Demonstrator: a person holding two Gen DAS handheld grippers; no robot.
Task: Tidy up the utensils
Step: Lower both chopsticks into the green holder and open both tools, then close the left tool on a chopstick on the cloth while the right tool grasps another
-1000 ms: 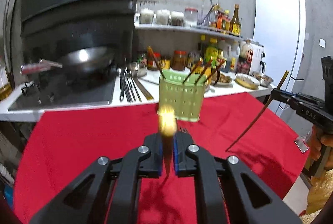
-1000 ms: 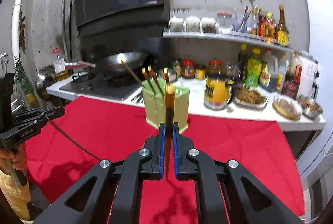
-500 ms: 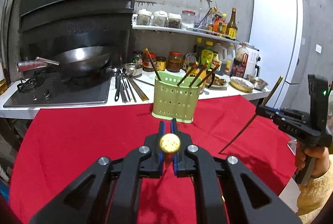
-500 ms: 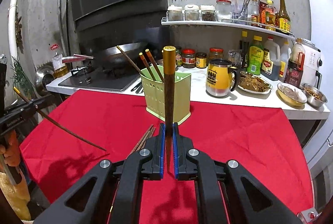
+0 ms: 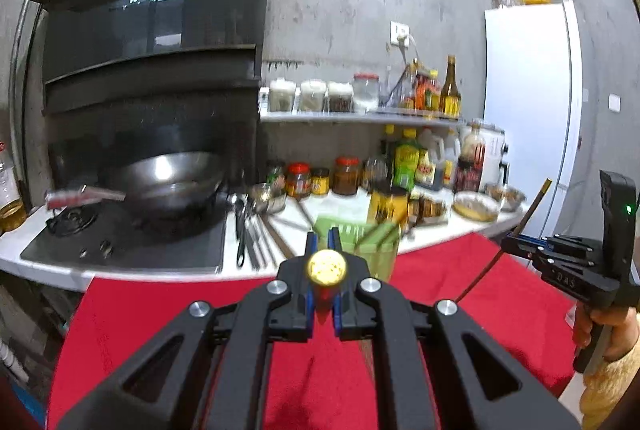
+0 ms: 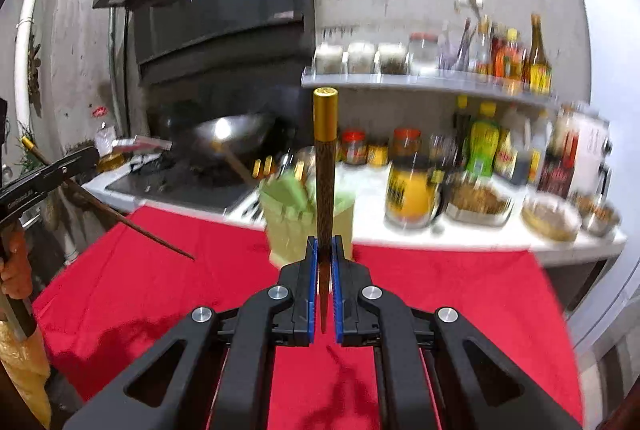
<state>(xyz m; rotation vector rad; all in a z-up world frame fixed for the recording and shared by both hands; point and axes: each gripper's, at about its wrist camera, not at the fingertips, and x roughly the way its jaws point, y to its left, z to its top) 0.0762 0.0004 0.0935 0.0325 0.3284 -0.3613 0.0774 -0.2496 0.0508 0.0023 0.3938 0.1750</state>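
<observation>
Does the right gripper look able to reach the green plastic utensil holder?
Probably yes: the right gripper holds its gold-capped chopstick, and the green plastic utensil holder stands directly ahead, nothing between.

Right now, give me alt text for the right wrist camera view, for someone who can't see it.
The right gripper is shut on a dark chopstick with a gold cap, held upright over a red cloth. Behind it a green utensil holder stands in front of a cluttered kitchen counter; at far left the left gripper holds another chopstick.
</observation>
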